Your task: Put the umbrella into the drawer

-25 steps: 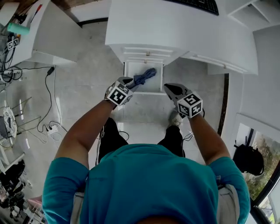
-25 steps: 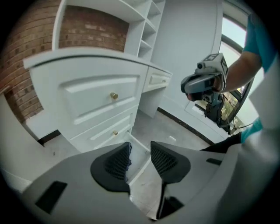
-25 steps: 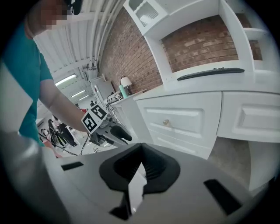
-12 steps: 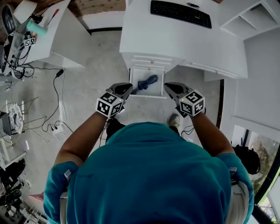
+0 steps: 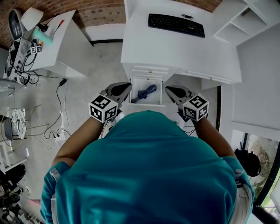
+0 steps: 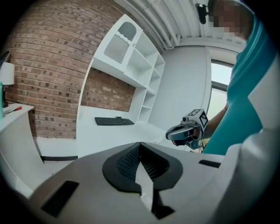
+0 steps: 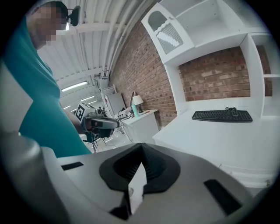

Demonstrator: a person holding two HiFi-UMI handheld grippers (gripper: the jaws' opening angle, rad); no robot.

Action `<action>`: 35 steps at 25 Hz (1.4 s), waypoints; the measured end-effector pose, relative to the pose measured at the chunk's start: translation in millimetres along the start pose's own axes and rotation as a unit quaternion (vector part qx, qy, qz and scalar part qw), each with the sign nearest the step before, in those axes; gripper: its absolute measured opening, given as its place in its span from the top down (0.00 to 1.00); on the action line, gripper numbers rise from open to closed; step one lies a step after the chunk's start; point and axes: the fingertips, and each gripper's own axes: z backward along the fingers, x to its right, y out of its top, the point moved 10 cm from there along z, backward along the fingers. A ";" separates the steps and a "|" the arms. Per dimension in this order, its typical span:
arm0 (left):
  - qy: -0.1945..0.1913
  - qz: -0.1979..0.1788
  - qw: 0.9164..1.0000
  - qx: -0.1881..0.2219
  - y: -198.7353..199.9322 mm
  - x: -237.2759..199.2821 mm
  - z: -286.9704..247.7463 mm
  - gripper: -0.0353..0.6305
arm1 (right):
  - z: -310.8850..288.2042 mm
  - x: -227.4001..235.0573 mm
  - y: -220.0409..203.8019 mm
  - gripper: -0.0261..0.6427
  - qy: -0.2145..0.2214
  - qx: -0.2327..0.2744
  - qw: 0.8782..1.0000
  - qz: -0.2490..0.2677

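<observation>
- Nearest: a person in a teal shirt (image 5: 148,175) stands over the work with a claw raised on either side, both well clear of the drawer below.
- Left gripper (image 5: 124,87): the jaws have just been closing and are now clenched tip to tip with nothing between them. Grey moulded shell; the black ribbed pads (image 6: 127,162) meet in a seam.
- Right gripper (image 5: 168,89): same build, likewise clenched on nothing.
- Below and between them, the drawer (image 5: 148,103) stands pulled out of the desk. The umbrella (image 5: 147,92) lies on its floor, slanted, and neither claw touches it.
- Umbrella: blue and folded short, with soft, rumpled fabric. It is a limp bundle rather than a stiff rod.
- Drawer: a white, smooth painted box with thin straight walls.
- Judgement: the placing looks done. What remains is a check and perhaps shutting the drawer.
  - First see that no fold or strap rides over a wall. The far end seems to be inside, but it is too small to be sure.
  - If shutting, set the closed jaws flat on the middle of the front panel. Push straight and slowly, so the box neither skews nor pinches cloth.
- Beyond: a white desk (image 5: 175,48) with a smooth matt top, a flat black keyboard (image 5: 176,24), and a rough red brick wall (image 5: 100,13) behind.
</observation>
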 end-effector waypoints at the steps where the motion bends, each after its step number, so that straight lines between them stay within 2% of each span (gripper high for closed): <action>1: -0.002 -0.001 1.000 0.003 4.0 2.2 0.9 0.92 | 4.1 1.2 2.3 0.93 -0.003 0.006 1.000 -0.002; 10: 0.012 -0.002 0.999 0.047 19.9 16.2 5.2 0.92 | 30.3 19.4 17.0 0.93 -0.017 0.039 0.999 0.001; 16: 0.007 -0.014 0.998 0.053 22.9 21.7 2.5 0.92 | 37.3 14.5 25.0 0.93 -0.021 0.058 0.998 0.012; 25: 0.023 0.004 0.996 0.083 15.2 26.4 2.6 0.92 | 45.9 3.5 19.5 0.93 -0.023 0.063 0.998 0.020; 35: 0.014 0.000 0.998 0.069 3.0 38.4 2.5 0.92 | 40.7 1.2 10.3 0.93 -0.021 0.061 0.998 0.010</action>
